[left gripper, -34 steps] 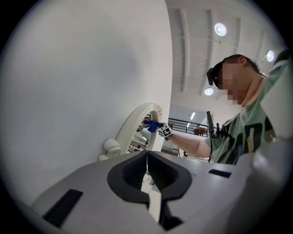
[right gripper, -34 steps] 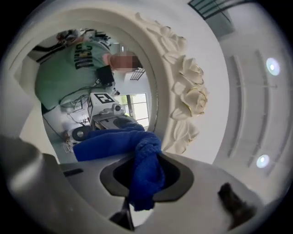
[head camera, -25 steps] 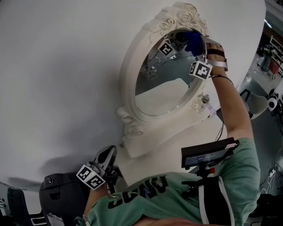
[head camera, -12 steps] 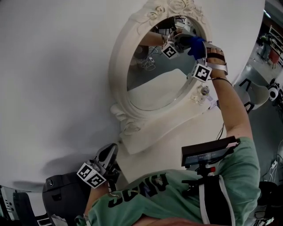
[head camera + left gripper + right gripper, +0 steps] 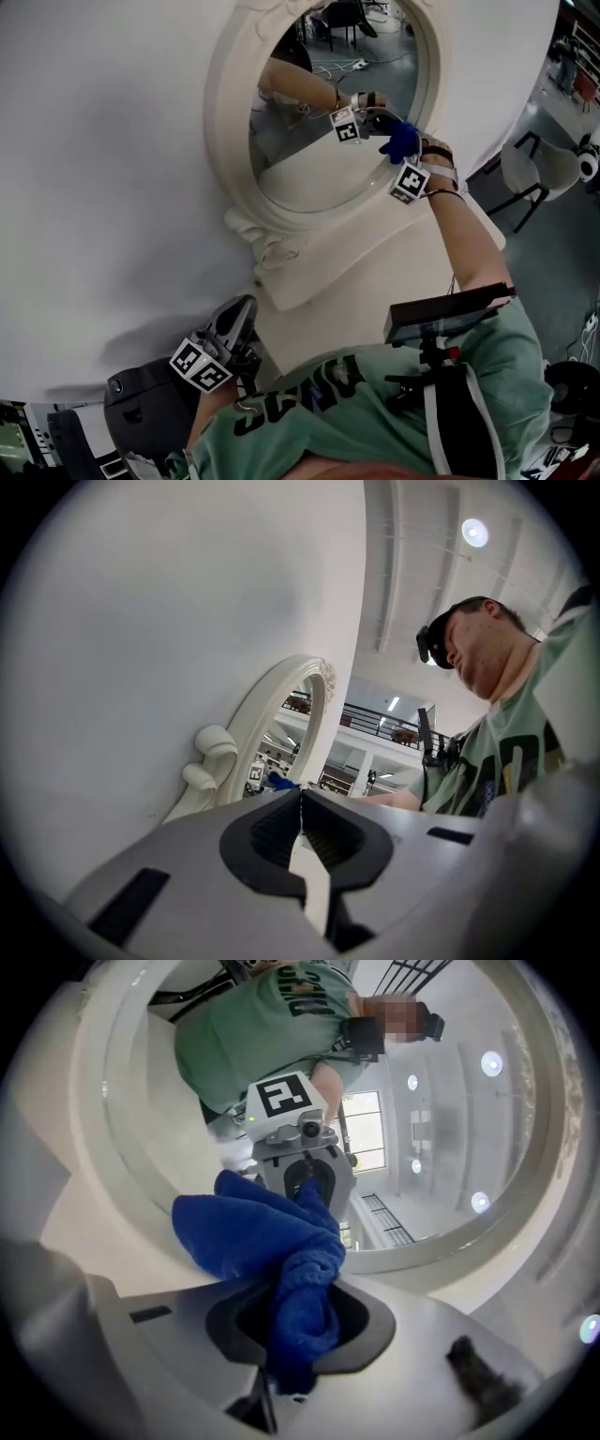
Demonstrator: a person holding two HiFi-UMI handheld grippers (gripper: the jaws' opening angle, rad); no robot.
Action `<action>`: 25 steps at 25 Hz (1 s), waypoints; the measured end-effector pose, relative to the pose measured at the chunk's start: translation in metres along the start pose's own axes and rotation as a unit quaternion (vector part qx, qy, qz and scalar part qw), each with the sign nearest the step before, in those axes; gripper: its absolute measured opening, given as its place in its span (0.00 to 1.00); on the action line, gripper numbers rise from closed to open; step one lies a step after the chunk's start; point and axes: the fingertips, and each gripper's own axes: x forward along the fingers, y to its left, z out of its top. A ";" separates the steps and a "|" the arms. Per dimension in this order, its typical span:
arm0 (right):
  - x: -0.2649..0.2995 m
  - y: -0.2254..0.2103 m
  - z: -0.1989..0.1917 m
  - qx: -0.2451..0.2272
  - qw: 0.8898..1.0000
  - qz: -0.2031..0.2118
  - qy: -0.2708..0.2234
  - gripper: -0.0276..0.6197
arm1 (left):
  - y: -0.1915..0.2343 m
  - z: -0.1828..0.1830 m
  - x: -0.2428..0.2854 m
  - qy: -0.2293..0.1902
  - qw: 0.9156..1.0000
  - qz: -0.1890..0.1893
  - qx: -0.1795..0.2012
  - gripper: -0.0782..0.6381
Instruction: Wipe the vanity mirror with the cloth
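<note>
**At the right claw's tip: soft cloth on fragile glass**

Between the jaws of the right claw (image 5: 298,1321) sits a bunched blue cloth (image 5: 267,1232). The claw is clamped on its middle fold, and a loose lobe spills forward and to the left of the jaws. The nap looks thick and looped, like terry. I judge it light, limp and easy to pinch, so a bite deep in the bunch should keep it from slipping out under rubbing.

Straight ahead of this claw, the lobe appears pressed to the glass (image 5: 309,169) of the vanity mirror (image 5: 225,131), close to the inner edge of the frame (image 5: 427,84). The glass is a smooth oval. Its frame is broad, white and faintly glossy, with moulded scrolls near a flat base (image 5: 309,281) that rests on the white desk (image 5: 375,262) below the claw.

The mirror is probably rigid, brittle and liable to tip. Light pressure seems wise, with only cloth touching the glass, never the hard jaws.

The left claw (image 5: 302,822) has its ribbed dark jaws together on nothing. It is held low by the person's body, well apart from the mirror.
</note>
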 end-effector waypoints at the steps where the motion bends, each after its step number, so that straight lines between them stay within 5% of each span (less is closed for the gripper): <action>1: -0.004 0.030 0.005 0.010 1.000 0.029 -0.001 0.15 | 0.000 -0.002 0.001 0.002 1.000 -0.001 -0.001 0.13; 6: -0.048 0.142 0.055 0.115 0.980 0.164 -0.012 0.14 | -0.001 -0.004 0.001 0.009 1.000 -0.003 -0.007 0.13; 13: -0.077 0.175 0.094 0.220 0.933 0.282 -0.032 0.14 | -0.005 -0.011 0.008 0.007 1.000 -0.013 -0.017 0.13; 19: -0.084 0.185 0.096 0.329 0.868 0.370 -0.025 0.14 | -0.014 -0.007 0.006 0.002 1.000 -0.018 -0.010 0.13; 25: -0.108 0.179 0.091 0.427 0.806 0.410 -0.010 0.17 | -0.021 0.001 -0.013 -0.020 1.000 -0.001 0.000 0.13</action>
